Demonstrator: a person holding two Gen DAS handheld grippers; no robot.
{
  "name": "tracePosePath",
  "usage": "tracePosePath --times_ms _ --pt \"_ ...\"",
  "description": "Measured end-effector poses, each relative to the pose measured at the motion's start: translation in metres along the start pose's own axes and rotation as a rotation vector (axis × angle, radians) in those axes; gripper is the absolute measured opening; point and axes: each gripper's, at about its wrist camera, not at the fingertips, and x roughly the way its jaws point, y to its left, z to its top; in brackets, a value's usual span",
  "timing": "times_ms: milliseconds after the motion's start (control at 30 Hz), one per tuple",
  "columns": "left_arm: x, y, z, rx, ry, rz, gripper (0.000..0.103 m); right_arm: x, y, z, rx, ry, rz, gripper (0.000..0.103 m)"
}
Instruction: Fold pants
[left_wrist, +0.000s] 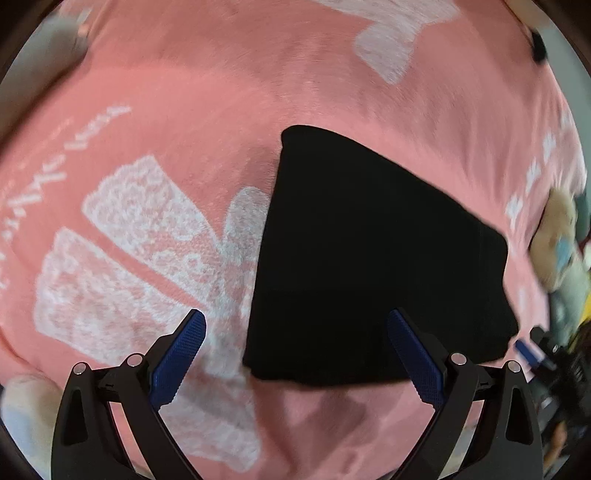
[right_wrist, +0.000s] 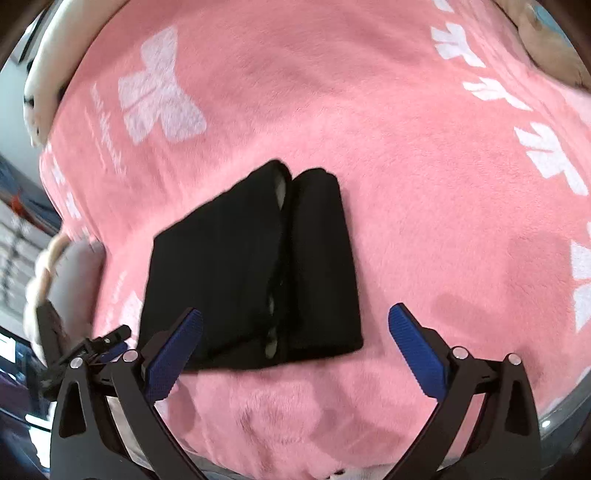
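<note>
on the pink blanket (right_wrist: 424, 192) with white bow prints lie the black pants (right_wrist: 255, 266), already folded into a compact packet. from the right wrist view, two thick folded parts sit side by side with a seam line between them, and the long axis runs away from the camera, a little tilted to the left. the right gripper (right_wrist: 295, 343) hangs above the near edge of the packet, its blue fingers wide apart and holding nothing. the left gripper (left_wrist: 295, 347) is also wide open and empty; from its view the pants (left_wrist: 369, 258) lie ahead and to the right, their near edge between the fingertips. both grippers seem about equally near. i judge the folding almost finished; any last fold would go across the long axis.
</note>
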Motion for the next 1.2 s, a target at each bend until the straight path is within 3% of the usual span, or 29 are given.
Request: tracePosePath --times_ms 300,500,567,600,633,667,733,800,867,1033,1100,1167,1200 --pt "0.075 0.021 0.006 -0.192 0.190 -0.240 0.098 0.049 -0.007 0.001 0.004 0.111 0.019 0.098" --pt "0.085 0.007 0.013 -0.144 0.151 -0.259 0.098 0.054 -0.002 0.003 0.031 0.056 0.105 0.098" --pt "0.085 0.005 0.014 -0.135 0.135 -0.256 0.091 0.057 0.002 0.005 0.019 0.056 0.082 0.098" --pt "0.082 0.005 0.015 -0.122 0.126 -0.249 0.082 0.057 0.003 0.005 0.014 0.055 0.061 0.097" --pt "0.081 0.002 0.015 -0.108 0.119 -0.244 0.072 0.058 0.008 0.005 0.008 0.048 0.040 0.088" --pt "0.076 0.001 0.014 -0.098 0.111 -0.240 0.067 0.055 0.010 0.005 0.001 0.042 0.023 0.068" --pt "0.061 -0.002 0.014 -0.049 0.082 -0.217 0.037 0.046 0.016 0.003 0.001 0.025 0.013 0.052" --pt "0.046 -0.003 0.015 -0.031 0.074 -0.217 0.024 0.033 0.019 0.001 -0.002 0.009 0.028 0.045" --pt "0.029 -0.001 0.012 -0.022 0.077 -0.239 0.020 0.019 0.028 -0.004 -0.016 -0.001 0.052 0.042" --pt "-0.002 0.017 -0.020 0.017 0.080 -0.215 0.020 -0.002 0.045 -0.033 -0.026 0.026 0.114 0.043" --pt "-0.002 0.030 -0.037 0.018 0.096 -0.181 0.023 0.003 0.039 -0.054 -0.031 0.048 0.096 0.051" --pt "0.008 0.039 -0.048 0.007 0.105 -0.134 0.031 0.016 0.024 -0.068 -0.002 0.077 0.061 0.066" --pt "0.014 0.039 -0.053 0.009 0.100 -0.092 0.040 0.022 0.016 -0.072 0.031 0.081 0.058 0.071"
